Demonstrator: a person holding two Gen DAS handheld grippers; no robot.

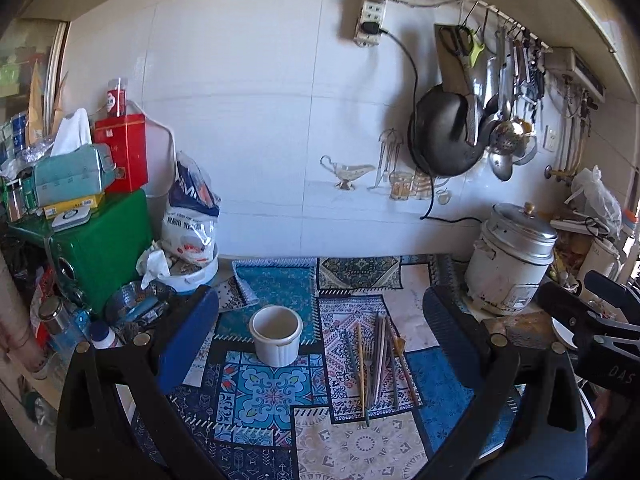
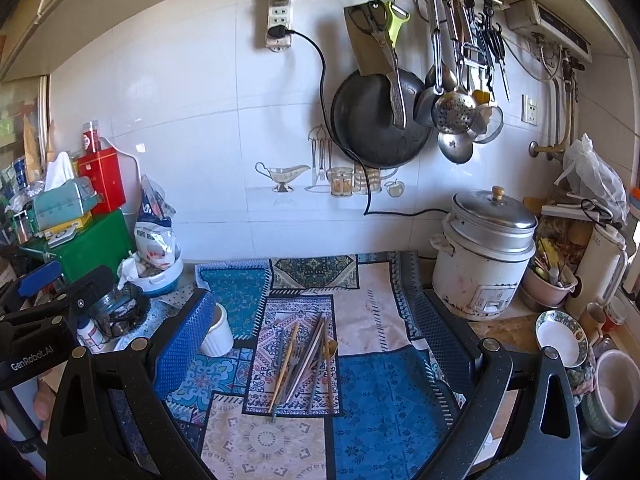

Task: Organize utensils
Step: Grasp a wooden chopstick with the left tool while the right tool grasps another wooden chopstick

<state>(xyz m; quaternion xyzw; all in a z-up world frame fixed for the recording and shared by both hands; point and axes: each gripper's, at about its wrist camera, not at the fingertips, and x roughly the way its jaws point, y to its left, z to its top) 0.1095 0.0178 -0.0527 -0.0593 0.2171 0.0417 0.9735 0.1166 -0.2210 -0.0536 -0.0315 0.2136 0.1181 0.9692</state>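
A bundle of utensils, chopsticks, forks and a spoon, lies on the patterned cloth, just right of a white ribbed cup that stands upright and looks empty. My left gripper hovers open above both, holding nothing. In the right wrist view the utensils lie between the wide-open fingers of my right gripper, some way ahead. The cup is half hidden behind the left blue pad. The other gripper shows at each frame's edge.
A white rice cooker stands at the back right, with a bowl and cups beside it. Boxes, a bag and a glass dish crowd the left. A pan and ladles hang on the tiled wall.
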